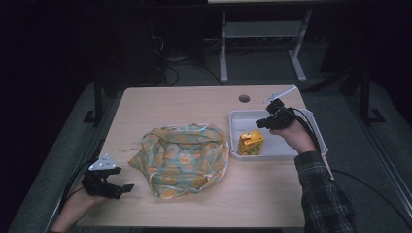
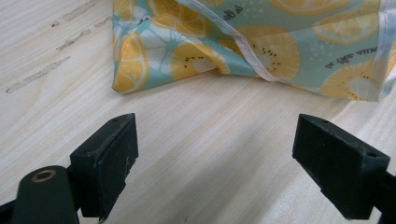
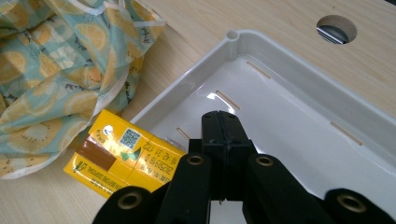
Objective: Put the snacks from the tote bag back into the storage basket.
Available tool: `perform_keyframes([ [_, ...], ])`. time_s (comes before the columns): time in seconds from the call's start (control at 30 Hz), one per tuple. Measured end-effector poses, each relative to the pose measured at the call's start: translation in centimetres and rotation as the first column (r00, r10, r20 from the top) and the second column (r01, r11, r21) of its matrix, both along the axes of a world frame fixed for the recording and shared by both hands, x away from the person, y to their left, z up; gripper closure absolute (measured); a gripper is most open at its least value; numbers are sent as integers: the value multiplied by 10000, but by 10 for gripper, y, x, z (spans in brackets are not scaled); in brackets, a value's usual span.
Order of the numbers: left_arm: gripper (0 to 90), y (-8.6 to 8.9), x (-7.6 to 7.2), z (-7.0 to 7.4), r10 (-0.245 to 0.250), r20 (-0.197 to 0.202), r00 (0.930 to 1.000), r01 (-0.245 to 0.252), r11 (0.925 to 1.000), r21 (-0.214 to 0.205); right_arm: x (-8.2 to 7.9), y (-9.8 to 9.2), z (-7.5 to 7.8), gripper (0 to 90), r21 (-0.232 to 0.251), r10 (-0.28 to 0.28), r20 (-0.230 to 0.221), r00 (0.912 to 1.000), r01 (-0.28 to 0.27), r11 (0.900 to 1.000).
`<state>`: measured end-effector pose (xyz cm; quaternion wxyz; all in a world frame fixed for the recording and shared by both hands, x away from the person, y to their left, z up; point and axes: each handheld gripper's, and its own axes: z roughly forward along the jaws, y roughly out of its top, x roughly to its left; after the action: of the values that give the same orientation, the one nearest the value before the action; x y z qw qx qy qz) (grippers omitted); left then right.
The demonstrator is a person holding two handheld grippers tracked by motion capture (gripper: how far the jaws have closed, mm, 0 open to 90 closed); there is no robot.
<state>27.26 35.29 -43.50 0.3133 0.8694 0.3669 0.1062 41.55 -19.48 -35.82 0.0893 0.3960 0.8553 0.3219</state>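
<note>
A crumpled cloth bag printed with lemon slices on teal lies in the middle of the wooden table. A yellow drink carton stands in the near left corner of a white tray. My right gripper hovers over the tray just beyond the carton, jaws shut with nothing between them; in the right gripper view the carton sits to the left of my pads. My left gripper rests low at the table's near left, open and pointing toward the bag's corner.
A round cable hole lies in the tabletop behind the tray. A white desk frame stands on the floor beyond the table. Bare wood lies between the left gripper and the bag.
</note>
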Motion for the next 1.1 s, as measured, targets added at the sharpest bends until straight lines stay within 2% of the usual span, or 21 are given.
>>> perform_keyframes([
  [0.5,139,-1,0,-2,-69,-132,9999,70,10000,71,-2,2,0,899,-125,140,-158,9998,-142,9998],
  [0.93,138,-2,1,-3,-107,-194,9998,108,9999,32,-9,2,1,899,-40,140,-202,9997,-141,9999],
  [1.1,138,-2,2,-3,-151,-250,9996,153,9999,75,-12,2,2,899,-149,180,-245,9995,-184,9997],
])
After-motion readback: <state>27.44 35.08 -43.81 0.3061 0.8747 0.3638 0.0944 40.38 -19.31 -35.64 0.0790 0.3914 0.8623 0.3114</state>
